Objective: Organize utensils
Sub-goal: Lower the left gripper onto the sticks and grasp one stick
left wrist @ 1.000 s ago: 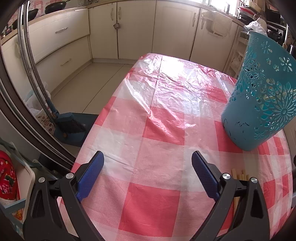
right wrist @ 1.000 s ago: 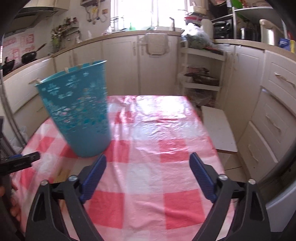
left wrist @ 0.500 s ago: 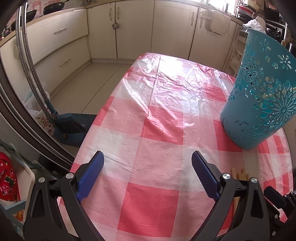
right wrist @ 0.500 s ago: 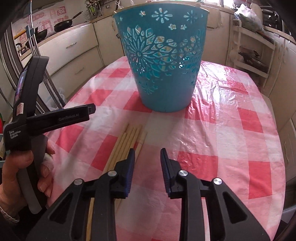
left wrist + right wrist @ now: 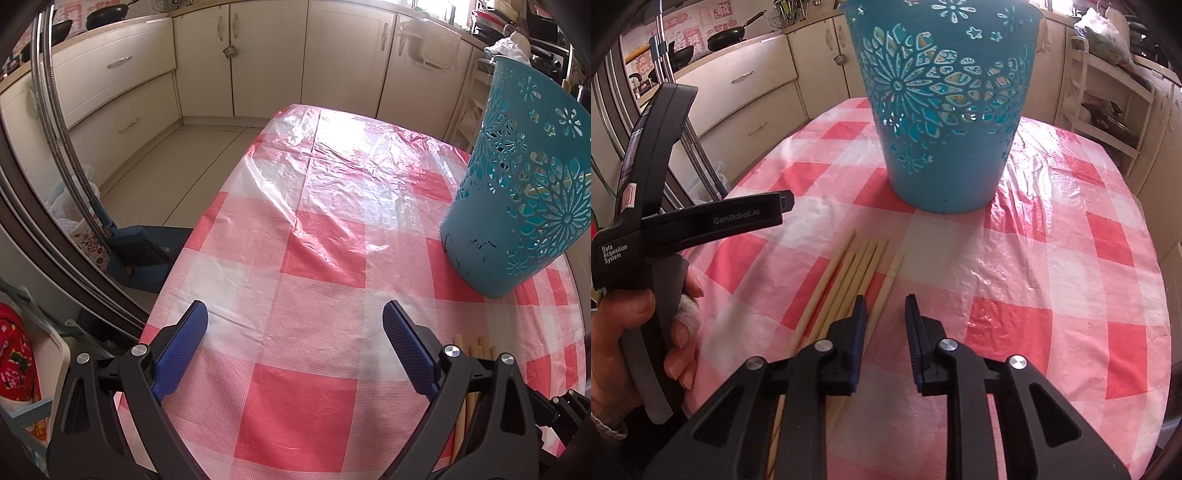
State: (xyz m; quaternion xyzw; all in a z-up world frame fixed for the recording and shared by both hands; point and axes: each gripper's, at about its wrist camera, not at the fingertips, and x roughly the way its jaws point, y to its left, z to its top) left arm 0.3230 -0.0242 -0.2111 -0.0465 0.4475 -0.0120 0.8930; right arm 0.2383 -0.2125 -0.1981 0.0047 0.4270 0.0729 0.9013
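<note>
Several pale wooden chopsticks (image 5: 857, 273) lie side by side on the red-and-white checked tablecloth (image 5: 1052, 295), in front of a teal cut-out plastic basket (image 5: 945, 110). More pale sticks show through the basket's holes. My right gripper (image 5: 886, 306) hovers low over the near part of the chopsticks. Its jaws are closing and stand narrow, with the rightmost chopstick (image 5: 892, 267) lying in the gap close to the left pad, unpressed. My left gripper (image 5: 295, 321) stays wide open over bare cloth with nothing between its fingers. The basket (image 5: 517, 184) is to its right and the chopstick ends (image 5: 476, 341) peek out by its right finger.
A person's hand (image 5: 639, 332) grips the left tool's handle at the left of the right wrist view. Cream kitchen cabinets (image 5: 258, 66) ring the room. A blue broom and dustpan (image 5: 136, 247) sit on the floor past the table's left edge. A shelf rack (image 5: 1115, 103) stands at the right.
My right gripper swung left and down from facing the open table to hanging over the chopsticks, and its jaws narrowed from wide to a small gap. The left gripper kept still.
</note>
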